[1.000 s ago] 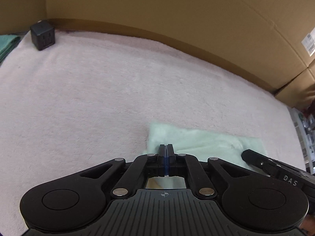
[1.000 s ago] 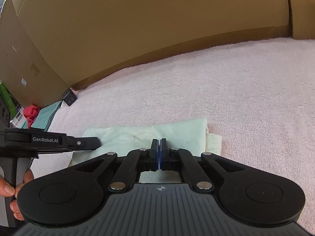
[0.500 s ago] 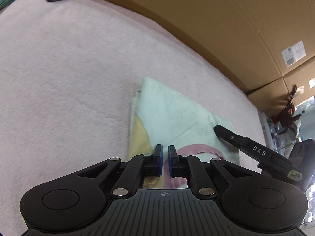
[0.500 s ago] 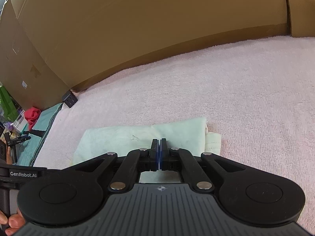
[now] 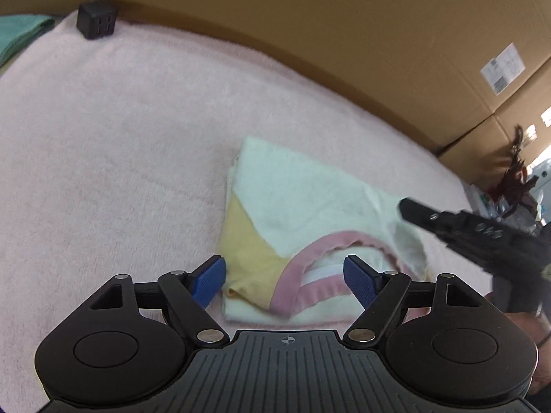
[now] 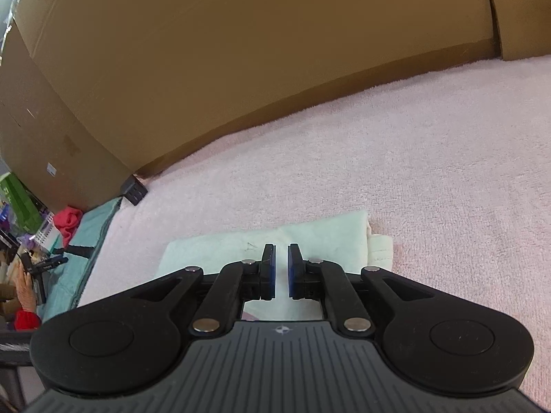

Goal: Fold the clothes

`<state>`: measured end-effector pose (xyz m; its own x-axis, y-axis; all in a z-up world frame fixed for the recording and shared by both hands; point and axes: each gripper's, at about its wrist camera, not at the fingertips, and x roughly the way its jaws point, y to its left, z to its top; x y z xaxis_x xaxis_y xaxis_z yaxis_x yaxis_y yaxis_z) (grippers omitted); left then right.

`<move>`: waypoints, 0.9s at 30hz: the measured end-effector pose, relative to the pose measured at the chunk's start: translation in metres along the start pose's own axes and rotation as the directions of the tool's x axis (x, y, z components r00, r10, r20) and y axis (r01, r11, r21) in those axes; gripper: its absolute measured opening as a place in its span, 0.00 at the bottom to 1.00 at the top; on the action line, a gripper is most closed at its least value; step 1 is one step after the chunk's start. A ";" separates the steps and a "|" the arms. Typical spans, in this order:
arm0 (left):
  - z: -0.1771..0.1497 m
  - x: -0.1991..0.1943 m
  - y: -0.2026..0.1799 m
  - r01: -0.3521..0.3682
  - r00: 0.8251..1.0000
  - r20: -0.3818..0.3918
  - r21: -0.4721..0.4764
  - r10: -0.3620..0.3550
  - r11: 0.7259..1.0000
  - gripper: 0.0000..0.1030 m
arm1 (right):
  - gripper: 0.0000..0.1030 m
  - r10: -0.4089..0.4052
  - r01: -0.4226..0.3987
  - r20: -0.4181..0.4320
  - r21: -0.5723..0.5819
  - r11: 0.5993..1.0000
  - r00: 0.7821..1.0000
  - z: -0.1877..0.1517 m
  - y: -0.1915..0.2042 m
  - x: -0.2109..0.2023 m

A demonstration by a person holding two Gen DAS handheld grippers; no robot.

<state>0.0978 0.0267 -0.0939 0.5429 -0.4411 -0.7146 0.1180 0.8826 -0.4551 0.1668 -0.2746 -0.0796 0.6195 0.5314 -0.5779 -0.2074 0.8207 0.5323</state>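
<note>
- Lying folded on the pink fleece surface [image 5: 103, 144], the pale green garment [image 5: 296, 213] shows a yellow panel and a pink collar band, just ahead of the left tongs [image 5: 284, 275].
- Left tongs spread wide, blue pads either side of the collar end, gripping nothing.
- Right tongs [image 6: 281, 272] parted by a narrow gap above the garment's near edge, holding nothing.
- Black cube [image 5: 97, 24] far ahead-left of the left tongs, against the cardboard wall [image 5: 310, 17].

One folded garment [image 5: 303, 220], one black cube [image 5: 97, 24], perhaps two cardboard boxes [image 5: 344, 34].
</note>
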 end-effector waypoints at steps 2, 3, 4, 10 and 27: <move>-0.008 0.005 0.003 -0.015 1.000 -0.011 0.007 0.015 1.000 0.82 | 0.09 0.018 -0.018 -0.007 0.012 1.000 1.000 -0.005 -0.002 -0.010; -0.008 0.002 0.006 -0.007 1.000 -0.014 -0.015 0.007 1.000 0.81 | 0.09 0.029 -0.028 -0.018 0.026 0.999 0.999 -0.009 -0.004 -0.014; -0.007 -0.001 0.009 0.005 1.000 -0.014 -0.039 -0.005 0.999 0.81 | 0.09 0.039 -0.038 -0.029 0.040 0.998 0.999 -0.013 -0.006 -0.017; 0.001 -0.031 0.018 0.104 0.994 0.032 -0.114 -0.101 0.988 0.82 | 0.09 0.149 -0.140 -0.014 0.265 0.954 0.989 -0.038 -0.041 -0.036; 0.000 -0.009 0.018 0.122 0.991 -0.041 -0.147 -0.129 0.982 0.81 | 0.11 -0.004 0.006 -0.021 0.101 0.995 1.000 -0.073 -0.038 -0.068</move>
<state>0.0947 0.0462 -0.0957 0.4889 -0.5574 -0.6710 0.0595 0.7887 -0.6119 0.0777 -0.3267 -0.1057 0.6041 0.5321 -0.5932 -0.1262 0.7989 0.5881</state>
